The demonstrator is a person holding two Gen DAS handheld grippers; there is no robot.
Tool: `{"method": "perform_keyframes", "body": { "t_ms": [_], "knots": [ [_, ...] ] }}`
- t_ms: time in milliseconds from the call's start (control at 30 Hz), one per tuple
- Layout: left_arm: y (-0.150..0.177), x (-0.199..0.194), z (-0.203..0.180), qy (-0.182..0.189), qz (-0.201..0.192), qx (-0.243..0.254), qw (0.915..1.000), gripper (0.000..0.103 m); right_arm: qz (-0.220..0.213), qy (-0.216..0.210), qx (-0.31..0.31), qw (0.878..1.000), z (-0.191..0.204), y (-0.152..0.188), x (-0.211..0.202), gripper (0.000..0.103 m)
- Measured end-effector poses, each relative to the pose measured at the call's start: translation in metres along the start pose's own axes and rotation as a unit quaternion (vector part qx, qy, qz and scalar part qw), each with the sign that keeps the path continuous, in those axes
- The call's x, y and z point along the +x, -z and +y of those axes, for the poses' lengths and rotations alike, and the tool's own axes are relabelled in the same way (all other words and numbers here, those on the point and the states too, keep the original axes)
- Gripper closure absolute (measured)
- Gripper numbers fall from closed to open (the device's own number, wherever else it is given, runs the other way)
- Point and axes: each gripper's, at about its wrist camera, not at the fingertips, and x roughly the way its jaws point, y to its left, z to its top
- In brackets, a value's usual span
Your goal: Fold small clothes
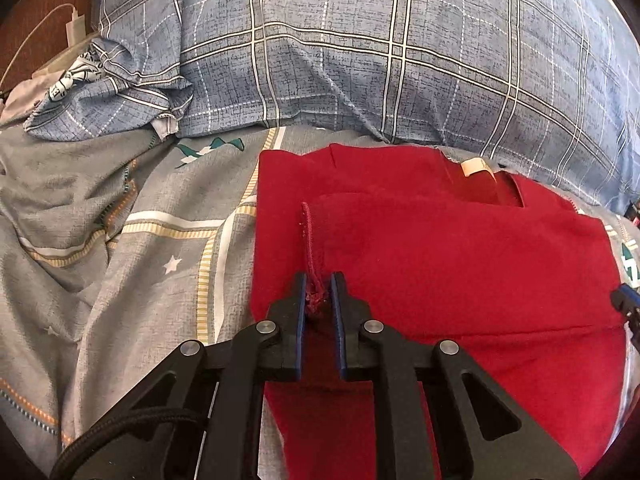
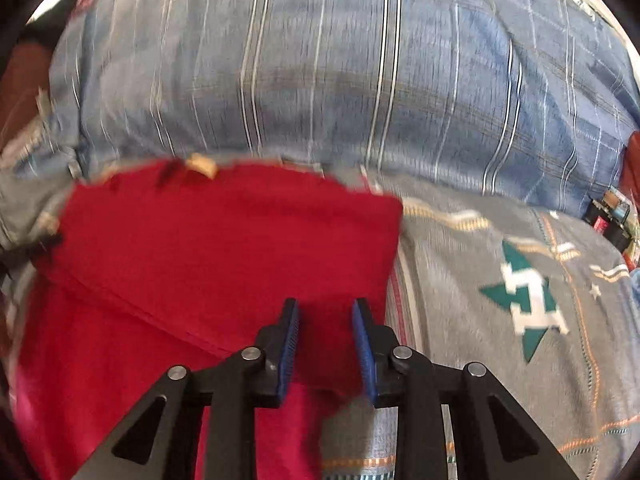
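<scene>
A red garment (image 1: 440,260) lies on the bed, its lower part folded up over the rest and a tan neck label (image 1: 474,166) at its far edge. My left gripper (image 1: 319,294) is shut on the garment's stitched hem, which bunches between the pads. At the cloth's right edge a bit of my right gripper (image 1: 624,304) shows. In the blurred right wrist view the red garment (image 2: 200,248) fills the left half. There my right gripper (image 2: 326,320) has its jaws a little apart, with a thick fold of red cloth filling the gap at the garment's right edge.
A blue plaid pillow (image 1: 360,60) (image 2: 320,80) lies right behind the garment. The grey patterned sheet (image 1: 120,240) (image 2: 500,360) spreads out on both sides. A white charger (image 1: 76,26) sits at the far left. Small dark items (image 2: 608,216) lie at the far right.
</scene>
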Motion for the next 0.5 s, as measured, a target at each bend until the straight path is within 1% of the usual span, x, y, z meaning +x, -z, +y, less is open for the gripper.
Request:
{"method": "perform_keyframes", "body": {
  "t_ms": [33, 100, 200, 300, 367, 433, 467, 500],
  "knots": [
    [0.0, 0.0, 0.0, -0.001, -0.001, 0.001, 1.0, 0.09, -0.007, 0.001, 0.002, 1.0, 0.0, 0.0, -0.003, 0.078],
    [0.001, -0.001, 0.0, -0.002, 0.0, 0.0, 1.0, 0.088, -0.002, 0.005, 0.003, 1.0, 0.0, -0.004, -0.01, 0.076],
    [0.001, -0.002, 0.0, 0.001, 0.002, -0.004, 1.0, 0.088, -0.016, -0.006, 0.011, 1.0, 0.0, -0.008, -0.028, 0.073],
    [0.001, -0.002, 0.001, 0.004, 0.003, -0.006, 1.0, 0.086, -0.027, -0.008, 0.018, 0.999, 0.0, -0.012, -0.034, 0.069],
    [0.001, -0.002, 0.001, 0.006, 0.004, -0.007, 0.9999, 0.082, -0.027, -0.006, 0.022, 0.999, 0.001, -0.011, -0.029, 0.066],
    [0.001, -0.002, 0.001, 0.01, 0.005, -0.009, 0.9999, 0.075, -0.014, -0.004, 0.03, 0.999, -0.002, -0.011, -0.015, 0.066],
    [0.001, -0.002, 0.001, 0.014, 0.006, -0.01, 0.9998, 0.073, -0.003, -0.004, 0.034, 0.999, -0.004, -0.01, -0.007, 0.066],
    [0.001, -0.002, 0.001, 0.019, 0.006, -0.008, 0.9998, 0.067, 0.004, -0.004, 0.037, 0.999, -0.005, -0.009, 0.002, 0.065]
  ]
}}
